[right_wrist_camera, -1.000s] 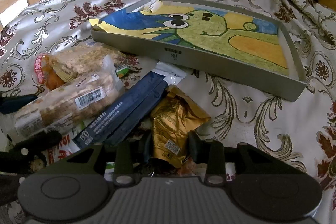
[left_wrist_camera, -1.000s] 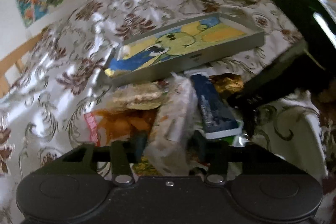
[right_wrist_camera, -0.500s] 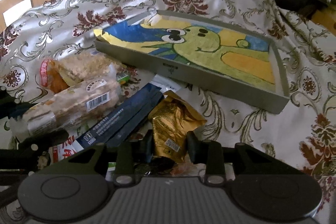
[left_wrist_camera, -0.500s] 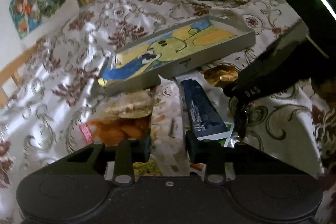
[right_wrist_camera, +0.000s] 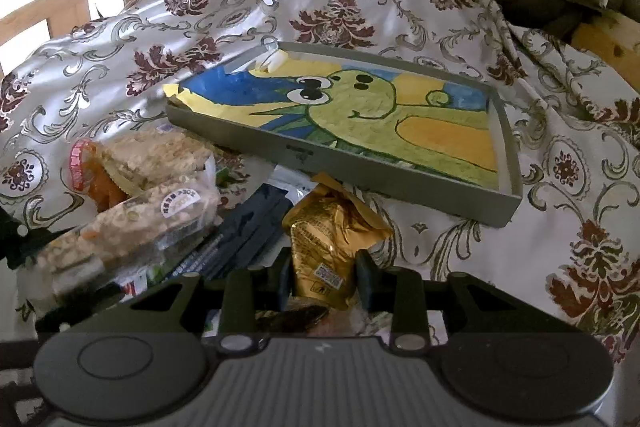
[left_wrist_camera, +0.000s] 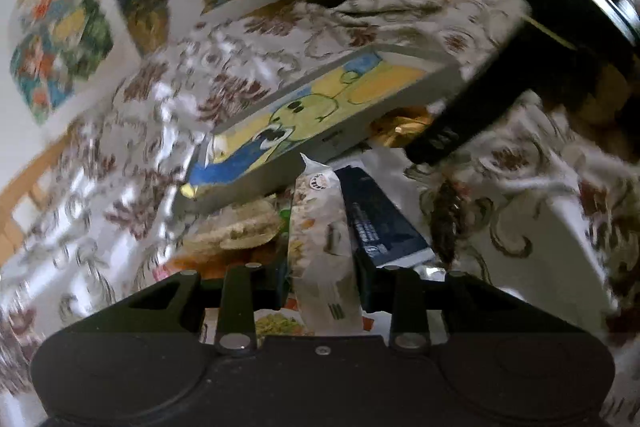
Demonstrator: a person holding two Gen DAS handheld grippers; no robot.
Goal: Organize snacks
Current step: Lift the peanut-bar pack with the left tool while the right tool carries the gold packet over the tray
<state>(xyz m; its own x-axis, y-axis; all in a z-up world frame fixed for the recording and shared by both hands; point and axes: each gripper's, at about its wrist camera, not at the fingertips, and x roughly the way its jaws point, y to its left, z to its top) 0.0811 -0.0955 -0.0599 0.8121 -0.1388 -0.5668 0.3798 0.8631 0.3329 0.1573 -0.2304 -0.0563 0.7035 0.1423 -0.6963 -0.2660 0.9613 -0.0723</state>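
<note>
Left tool pinches crinkly clear bar; right tool pinches gold foil pouch

Tray: grey walls; base covered by a green cartoon creature on blue, yellow and orange.
Cloth: white, patterned with maroon florals and grey-gold scrolls.
Pouch: shiny gold.
Flat packet: dark navy with white print.
Cereal bar wrapper: clear, beige contents shown.
Wall pictures: multicoloured.
</note>
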